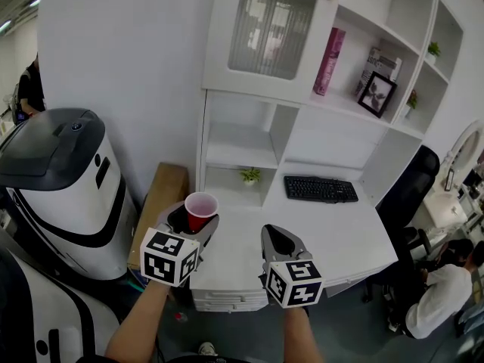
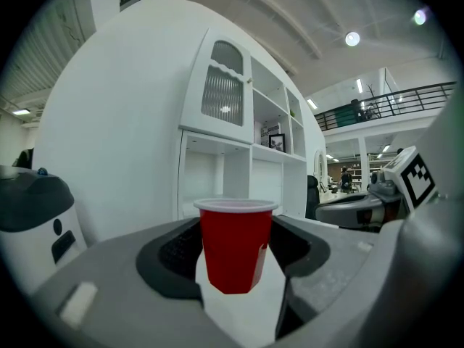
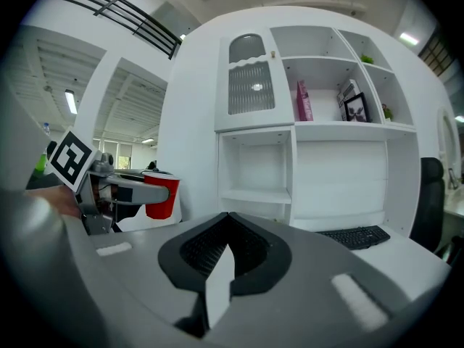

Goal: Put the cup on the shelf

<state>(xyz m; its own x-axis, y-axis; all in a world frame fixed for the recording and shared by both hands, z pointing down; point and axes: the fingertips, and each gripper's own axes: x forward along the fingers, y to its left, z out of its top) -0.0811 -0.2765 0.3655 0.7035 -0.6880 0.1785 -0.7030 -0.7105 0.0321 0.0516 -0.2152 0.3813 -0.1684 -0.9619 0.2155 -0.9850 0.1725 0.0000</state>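
- The left gripper (image 1: 195,227) has its jaws clamped on the red cup (image 2: 234,249). The cup is upright and lifted over the near left corner of the white surface (image 1: 340,237), touching nothing else.
- The step in hand looks like the carry: the cup is gripped but remains well short of the shelf (image 1: 236,156).
- The shelf stands farther back. Its middle open compartment is bare, and the one below holds a small plant (image 1: 249,175).
- The next move probably calls for taking the cup away from the person into the bare compartment, keeping it level, setting its base flat on the board, then parting the jaws.
- The right gripper (image 3: 228,223) hangs over the near surface with its jaws together and nothing between them.
- A black keyboard (image 1: 321,189) lies far right, out of the cup's likely path.
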